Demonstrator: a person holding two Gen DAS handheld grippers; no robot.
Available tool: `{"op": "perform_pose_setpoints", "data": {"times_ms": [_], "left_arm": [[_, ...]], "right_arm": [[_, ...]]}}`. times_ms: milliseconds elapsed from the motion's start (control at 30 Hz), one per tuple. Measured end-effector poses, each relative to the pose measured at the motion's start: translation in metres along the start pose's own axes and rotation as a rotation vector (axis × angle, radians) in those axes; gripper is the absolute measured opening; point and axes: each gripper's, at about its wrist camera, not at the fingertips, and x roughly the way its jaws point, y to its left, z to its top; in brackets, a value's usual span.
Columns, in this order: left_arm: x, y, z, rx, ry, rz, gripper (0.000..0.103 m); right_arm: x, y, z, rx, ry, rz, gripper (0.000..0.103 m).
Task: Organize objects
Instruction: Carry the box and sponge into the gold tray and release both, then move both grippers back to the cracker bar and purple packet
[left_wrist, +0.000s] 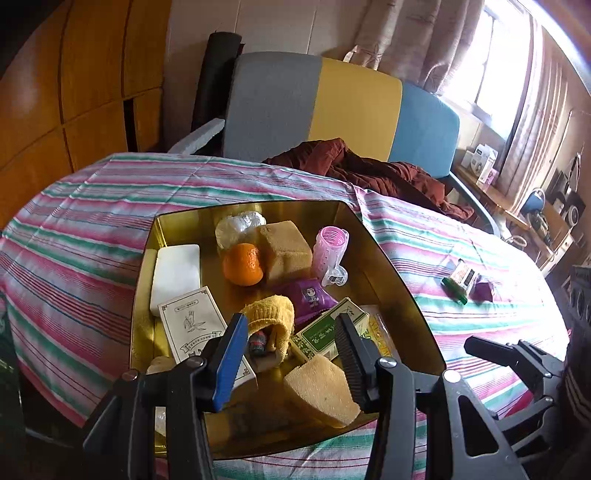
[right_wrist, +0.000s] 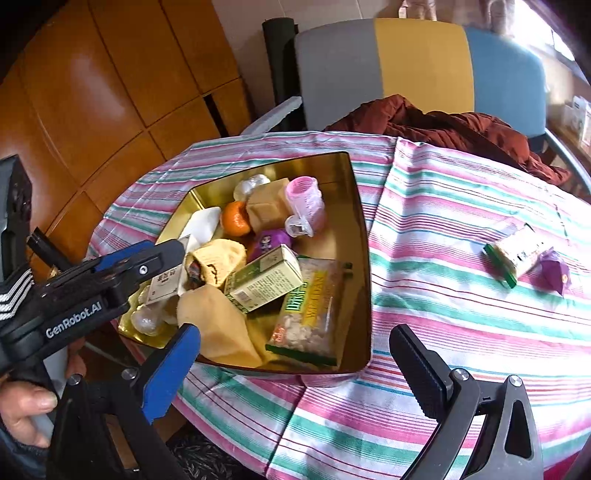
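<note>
On the striped counter (right_wrist: 443, 258) sits a gold tin tray (right_wrist: 364, 258) packed with stuff: orange mandarin (left_wrist: 242, 264), white block (left_wrist: 176, 273), tan sponge block (left_wrist: 288, 251), pink hair roller (left_wrist: 330, 247), purple snack packet (left_wrist: 312, 297), yellow rolled cloth (left_wrist: 271, 319), green tea box (right_wrist: 264, 280), line-drawing card box (left_wrist: 192, 325), clear bag of grains with green label (right_wrist: 314, 314), pale sponge wedge (left_wrist: 321, 391) at the near edge. Left claw (left_wrist: 291, 356) hovers just above the near end of the tray, fingers parted around nothing, blue pad left, black ribbed pad right, with the yellow cloth and a small dark bottle (left_wrist: 257, 342) showing between them. Right claw (right_wrist: 299, 365) hangs wide open and empty over the tray's near rim and the cloth beside it. Two items lie out on the cloth, well apart from the tray on the right: green-edged wrapped snack (right_wrist: 515, 254) and small purple wrapped piece (right_wrist: 554, 275), touching or nearly so. A hand (right_wrist: 26, 410) grips the left claw's handle at lower left of the right view. Behind the counter, a chair with grey, yellow and blue back (left_wrist: 332, 110) carries a rust-red jacket (left_wrist: 380, 173).
</note>
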Motion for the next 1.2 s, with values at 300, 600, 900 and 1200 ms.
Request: {"op": "perform_pose_setpoints", "data": {"times_ms": [300,600,900,1200], "left_arm": [[-0.004,-0.015,-0.003,0.05,-0.003,0.01,0.049],[-0.005,-0.028,-0.003,0.085,0.0,0.0,0.049],[-0.008,-0.041,0.001,0.12,-0.004,-0.02,0.049],[-0.005,-0.061,0.001,0.167,0.012,-0.043,0.049]], "right_arm": [[-0.005,-0.012,0.0,0.032,-0.017,-0.035,0.103],[-0.009,-0.035,0.0,0.085,-0.028,-0.076,0.103],[-0.021,-0.071,0.002,0.147,-0.05,-0.151,0.103],[-0.035,-0.119,0.007,0.198,-0.06,-0.262,0.103]]}}
